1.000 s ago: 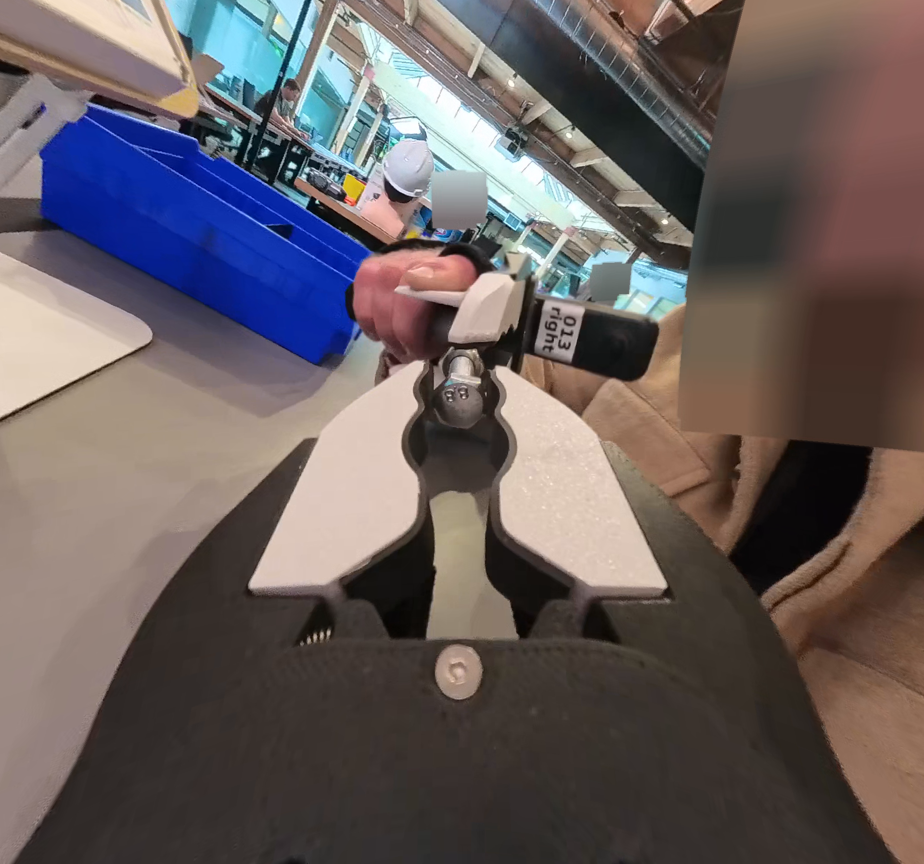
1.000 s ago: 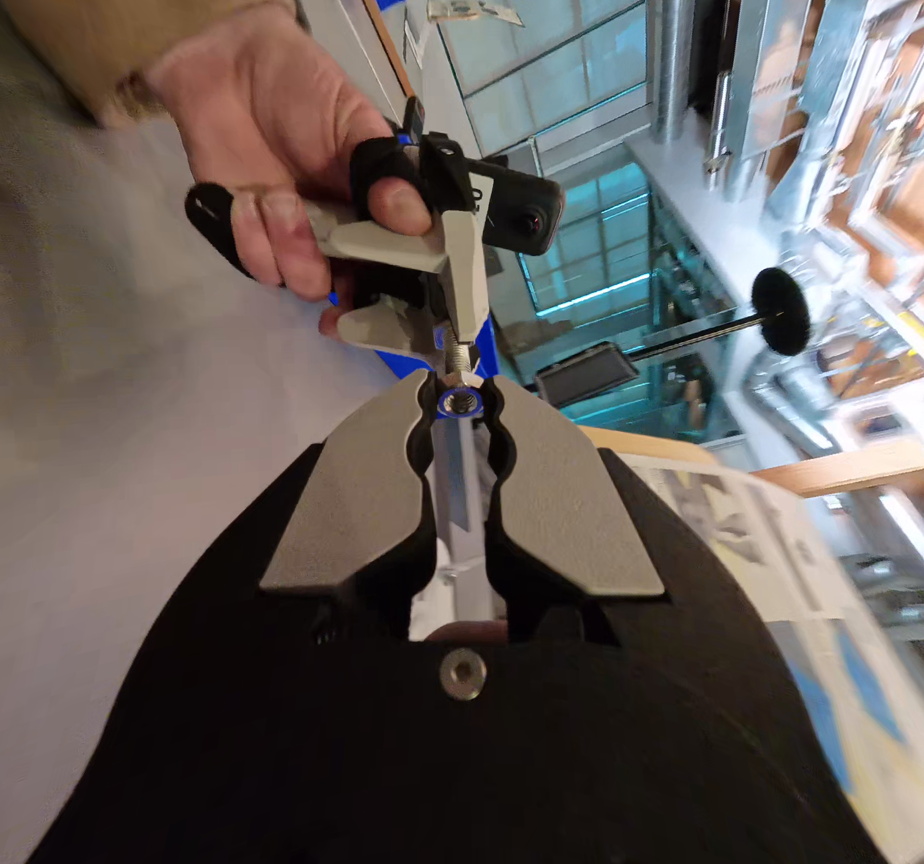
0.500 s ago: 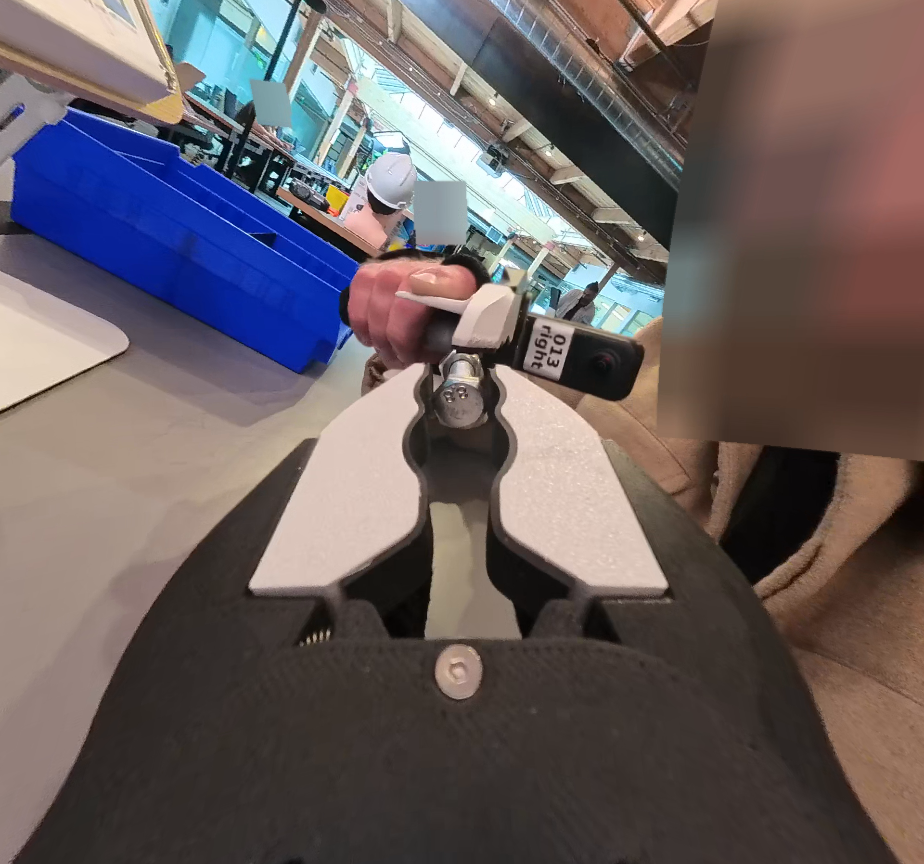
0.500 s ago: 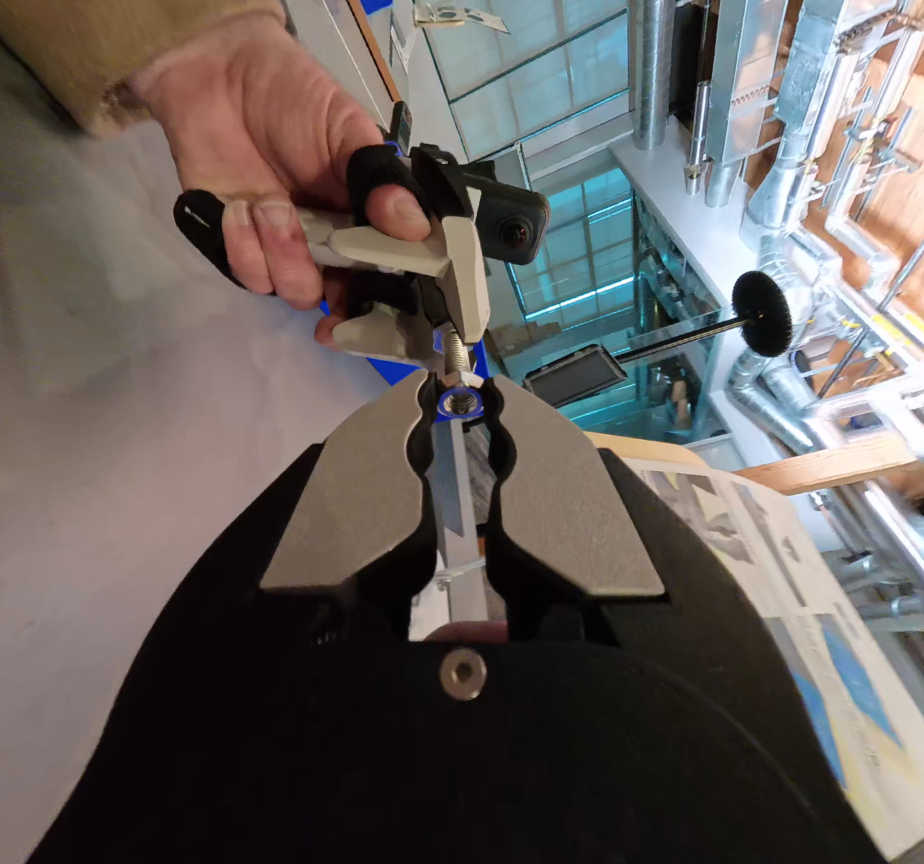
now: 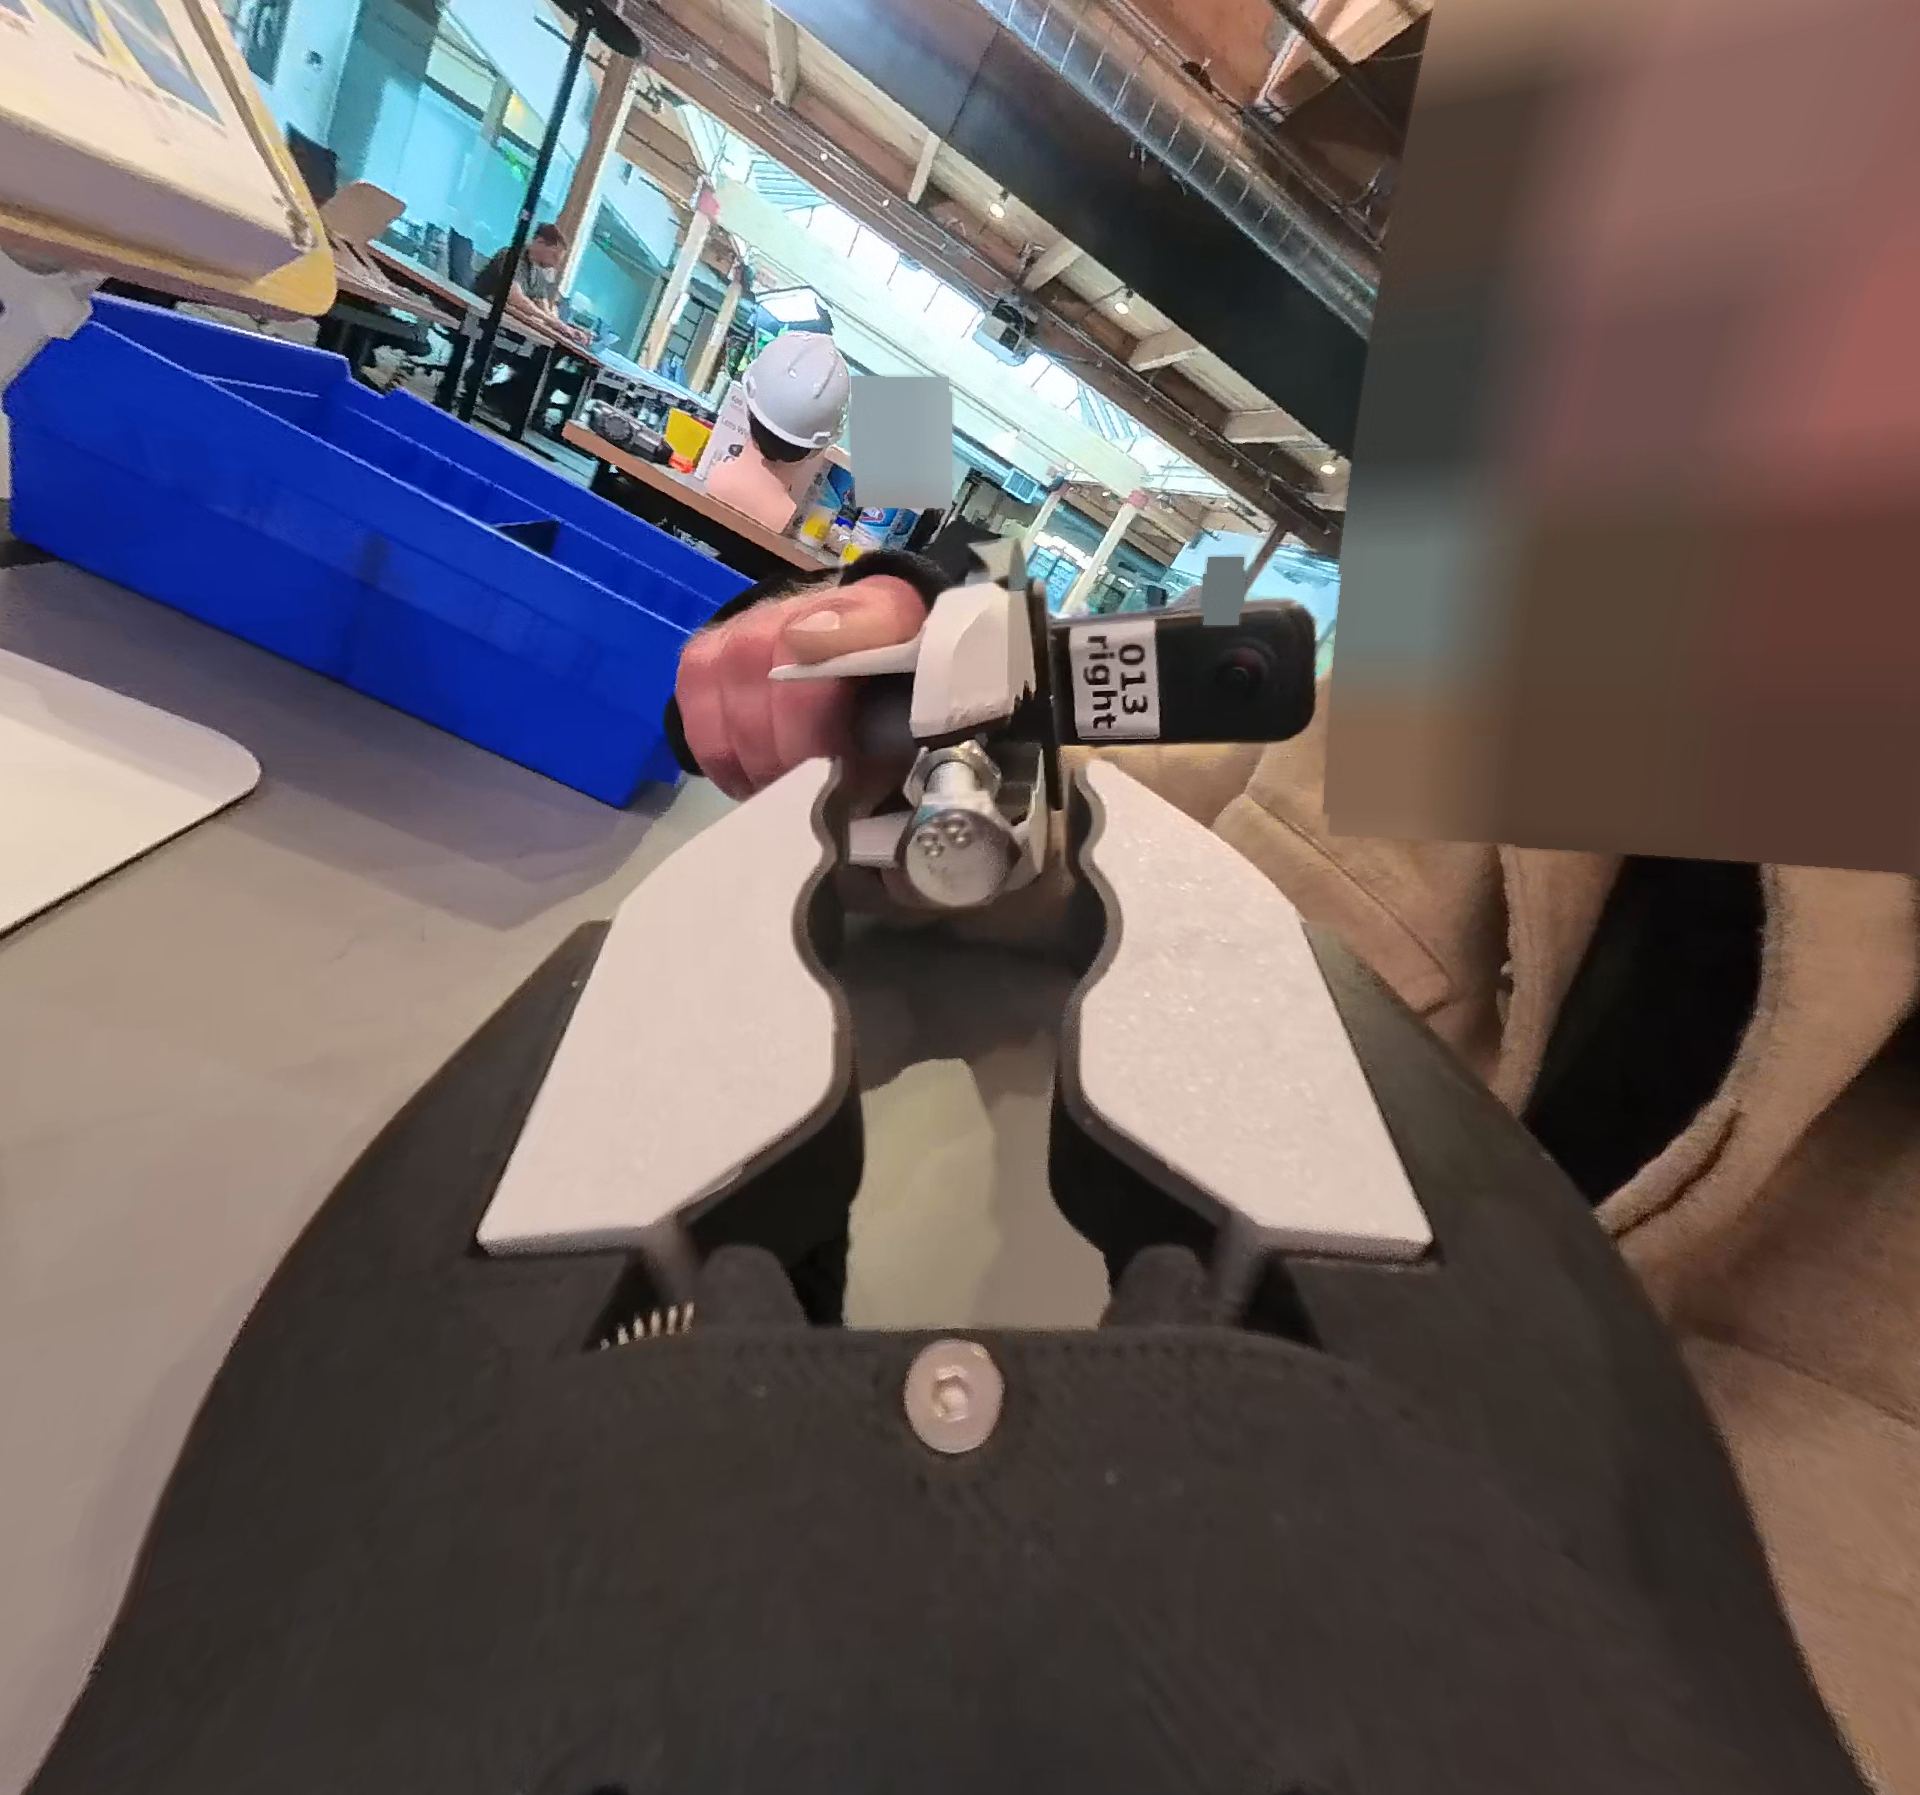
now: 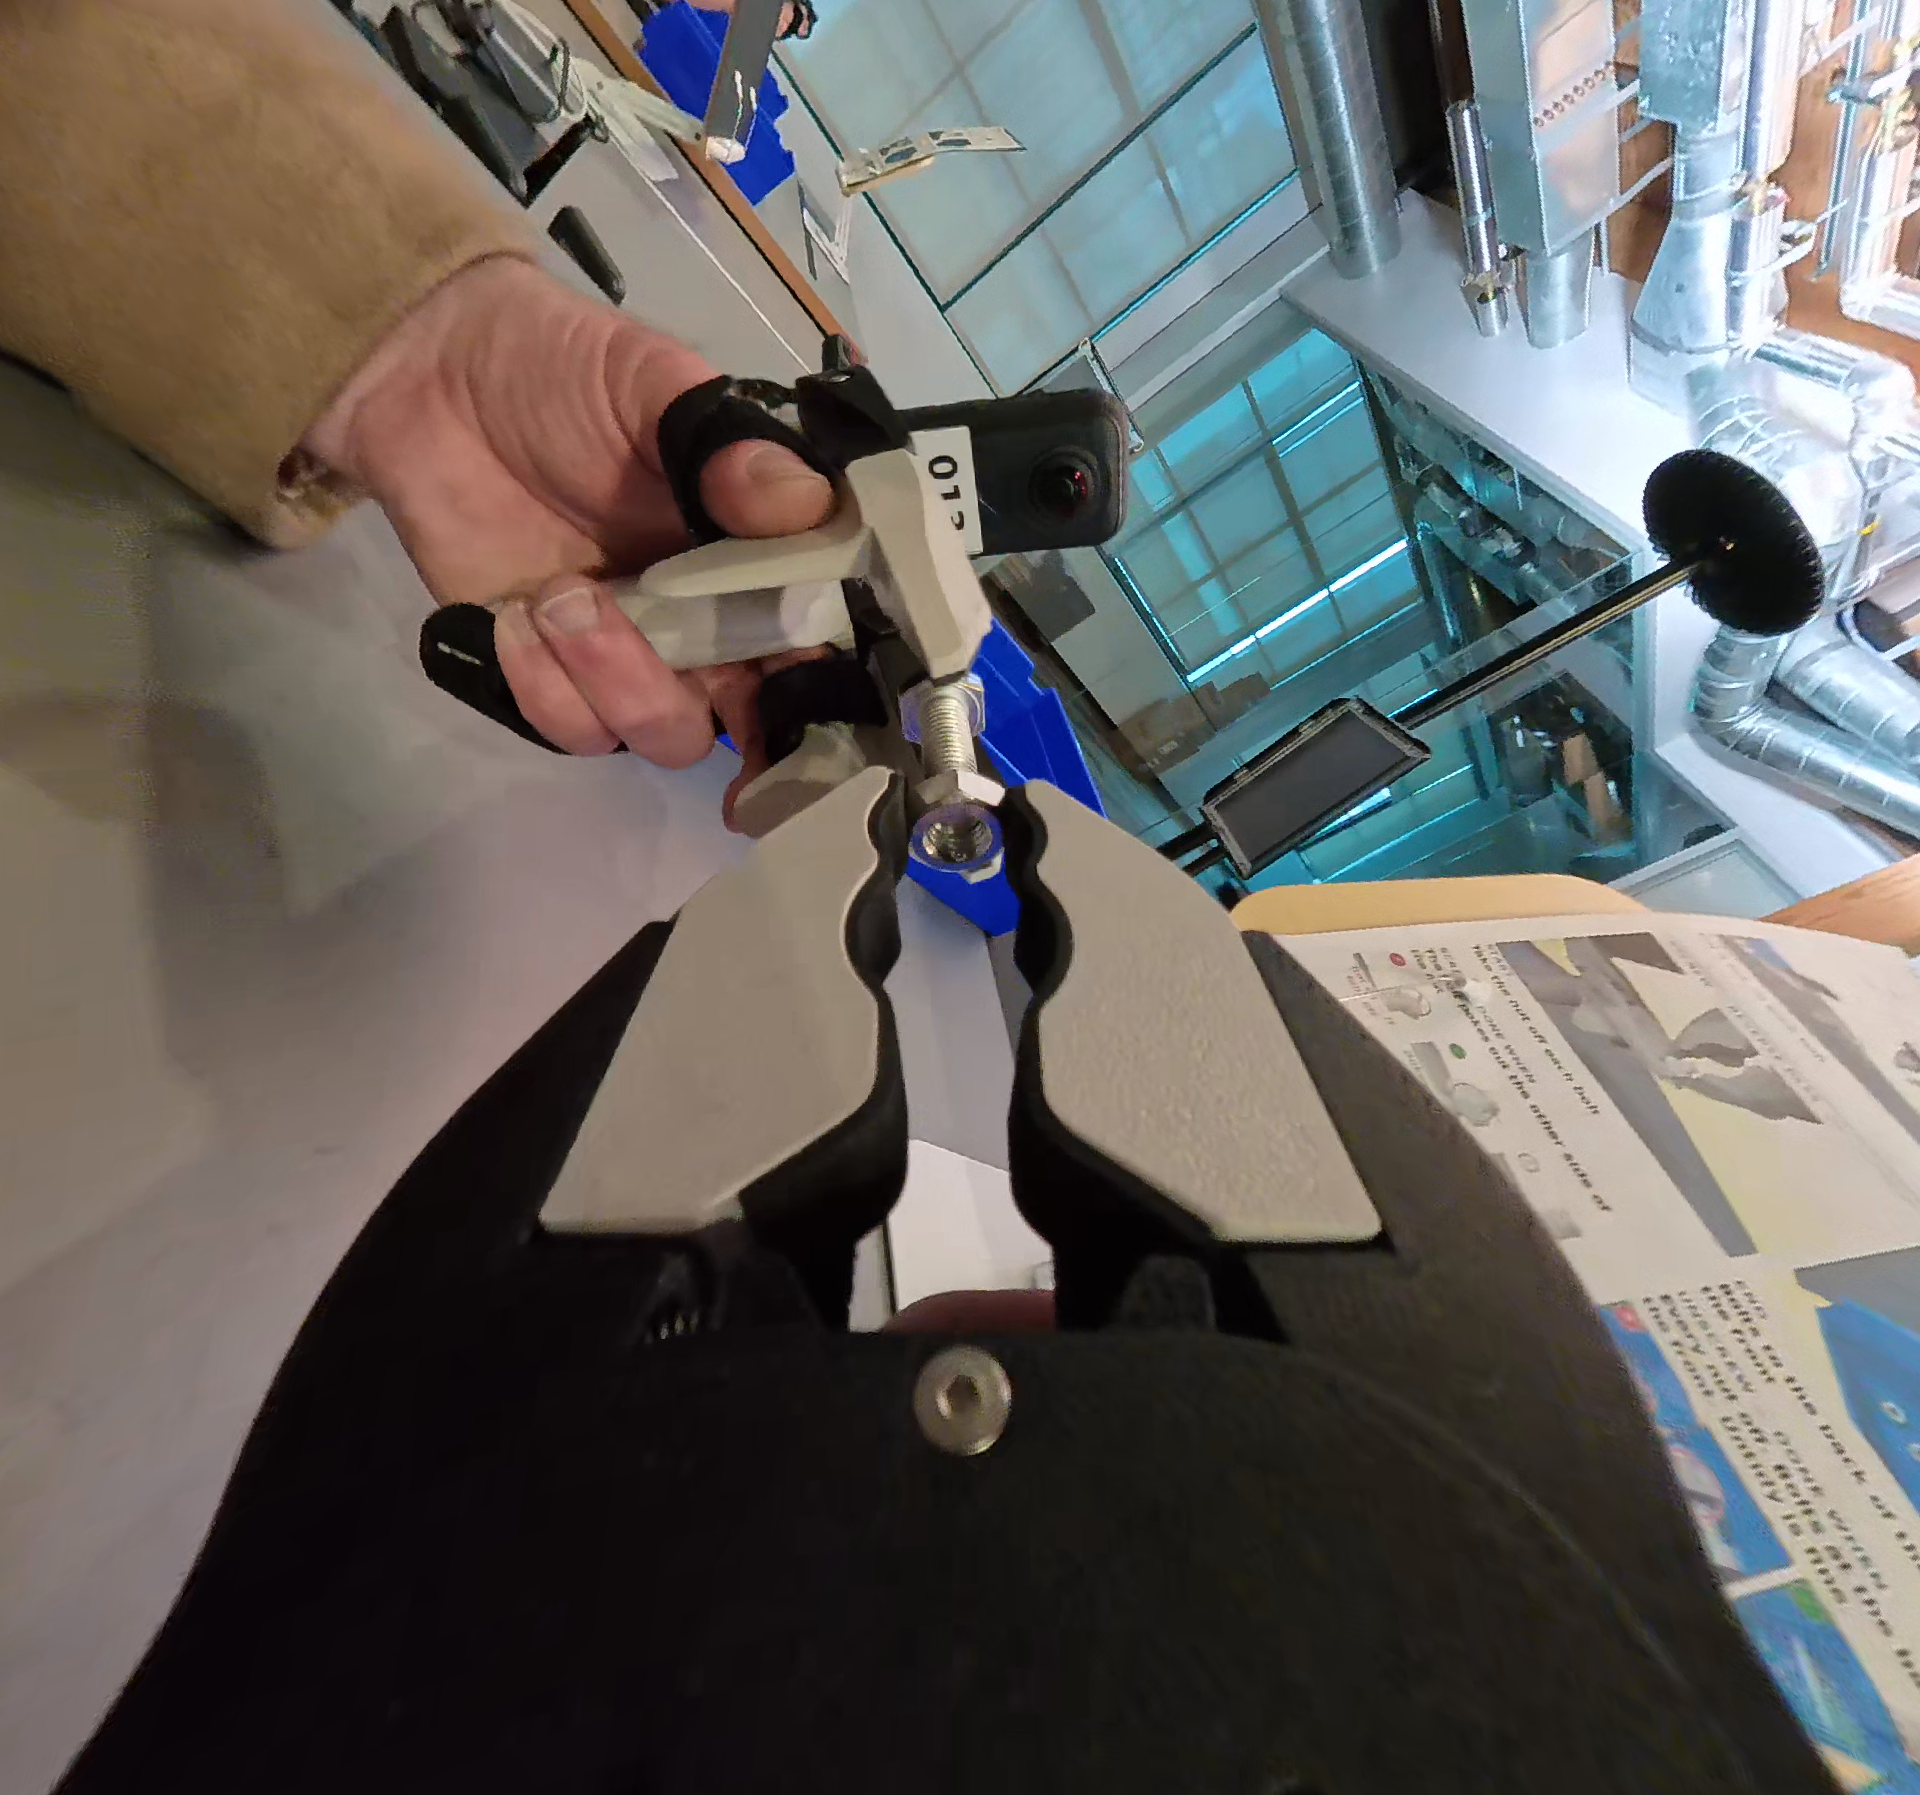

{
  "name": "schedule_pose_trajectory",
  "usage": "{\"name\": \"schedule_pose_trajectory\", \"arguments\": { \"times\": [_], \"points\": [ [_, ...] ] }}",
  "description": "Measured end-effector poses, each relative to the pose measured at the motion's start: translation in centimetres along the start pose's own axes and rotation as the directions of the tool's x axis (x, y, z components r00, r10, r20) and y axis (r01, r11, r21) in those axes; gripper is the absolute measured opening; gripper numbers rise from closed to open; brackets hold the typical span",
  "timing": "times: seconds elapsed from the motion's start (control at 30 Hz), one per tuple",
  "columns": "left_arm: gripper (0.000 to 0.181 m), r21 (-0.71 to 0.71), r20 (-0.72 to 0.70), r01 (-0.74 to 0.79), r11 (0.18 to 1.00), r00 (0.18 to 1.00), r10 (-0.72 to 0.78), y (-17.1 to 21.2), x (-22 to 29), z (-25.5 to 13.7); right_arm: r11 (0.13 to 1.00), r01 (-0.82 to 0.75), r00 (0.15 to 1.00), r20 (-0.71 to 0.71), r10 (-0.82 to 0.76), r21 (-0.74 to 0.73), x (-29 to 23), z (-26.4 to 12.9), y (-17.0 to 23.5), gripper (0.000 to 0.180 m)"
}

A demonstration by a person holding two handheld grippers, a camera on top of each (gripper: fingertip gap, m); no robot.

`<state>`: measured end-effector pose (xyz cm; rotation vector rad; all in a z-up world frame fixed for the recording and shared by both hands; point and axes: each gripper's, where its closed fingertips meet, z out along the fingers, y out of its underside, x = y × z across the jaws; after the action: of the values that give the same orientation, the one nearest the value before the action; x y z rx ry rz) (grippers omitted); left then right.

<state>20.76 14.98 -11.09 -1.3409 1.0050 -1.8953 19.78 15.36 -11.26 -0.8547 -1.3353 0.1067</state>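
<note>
Since the earlier frame the left hand-held gripper (image 5: 956, 800) has spread its jaws. They now stand moderately wide, with a gap on each side of the head of the bolt (image 5: 956, 857), which they pinched before. Nearest in the left wrist view, that hex head sits between the open tips, facing the camera and seemingly untouched. Straight beyond it the threaded shank runs away along the fingers' own line to the nut (image 6: 956, 841), so the bolt's long axis joins the two tools nose to nose. The right hand-held gripper (image 6: 954, 810) is narrow, clamped on that nut, and appears to carry the bolt alone, clear of the tabletop (image 5: 312, 966). Farther off on the left of the tabletop stands a blue bin (image 5: 343, 540). A printed sheet (image 6: 1558, 1122) lies to the right in the right wrist view.
</note>
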Motion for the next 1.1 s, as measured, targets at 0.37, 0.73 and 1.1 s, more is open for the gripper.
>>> {"name": "schedule_pose_trajectory", "arguments": {
  "times": [0.37,0.73,1.1],
  "points": [
    [0.038,-0.229,0.219,-0.495,0.838,0.813,0.54,-0.2,-0.4,-0.6,0.72,-0.685,0.721,0.25,0.647,0.112,0.6,-0.4,0.0,0.018],
    [0.017,-0.249,0.221,-0.546,0.8,0.772,0.596,-0.1,0.0,-0.5,0.539,-0.839,0.523,0.386,0.76,0.076,0.1,-0.6,0.0,0.018],
    [0.017,-0.264,0.213,-0.55,0.792,0.768,0.604,0.1,0.2,-0.4,0.503,-0.862,0.48,0.416,0.772,0.062,-0.2,-0.6,-0.1,0.018]
  ]
}}
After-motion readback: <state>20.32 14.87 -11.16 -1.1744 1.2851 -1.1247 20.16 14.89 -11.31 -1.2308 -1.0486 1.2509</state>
